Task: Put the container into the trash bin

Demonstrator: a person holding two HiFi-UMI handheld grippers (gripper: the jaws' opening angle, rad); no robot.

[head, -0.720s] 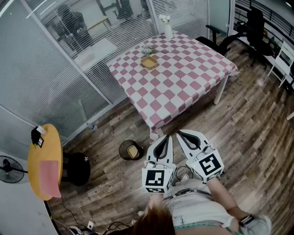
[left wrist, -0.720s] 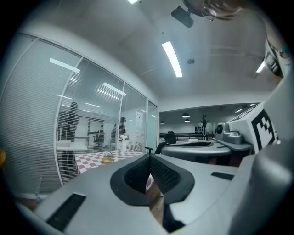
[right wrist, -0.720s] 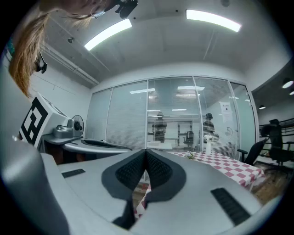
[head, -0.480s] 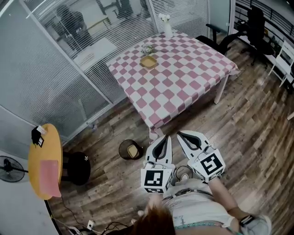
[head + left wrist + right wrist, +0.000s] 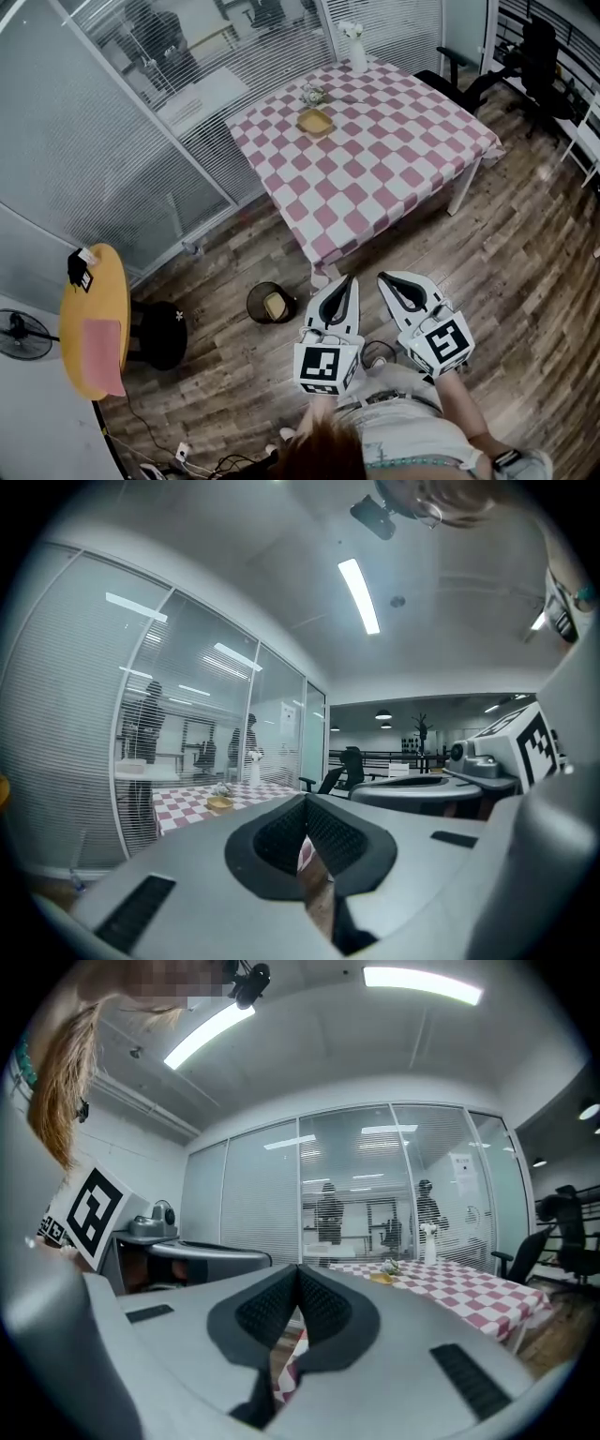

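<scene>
Hardly anything has moved since the earlier frame: the whole scene sits slightly further right in the head view, and both grippers are still held side by side in front of the person, above the wooden floor.

The left gripper [image 5: 351, 278] has its jaws pressed together at the tips with nothing between them, and its own view shows the same [image 5: 305, 800]. The right gripper [image 5: 382, 275] is likewise closed on nothing, its dark ribbed pads meeting in its own view [image 5: 298, 1268]. Each carries a cube with black-and-white square markers – patterns only, no letters.

The container [image 5: 314, 121], a shallow yellow tray, lies on the table [image 5: 375, 178], well apart from both grippers. The table wears a pink-and-white check cloth. The container also shows small in the left gripper view [image 5: 220, 802] and in the right gripper view [image 5: 382, 1278]. Near it stand a small bunch of flowers [image 5: 312, 94] and, at the far edge, a white vase [image 5: 356, 54] with white blooms.

The trash bin [image 5: 254, 302], round and dark, stands on the floor by the table's near corner, just left of the left gripper – a pale yellowish thing lies inside it.

A sheet [image 5: 459, 1162] posted on the glass wall is too small to read.
</scene>
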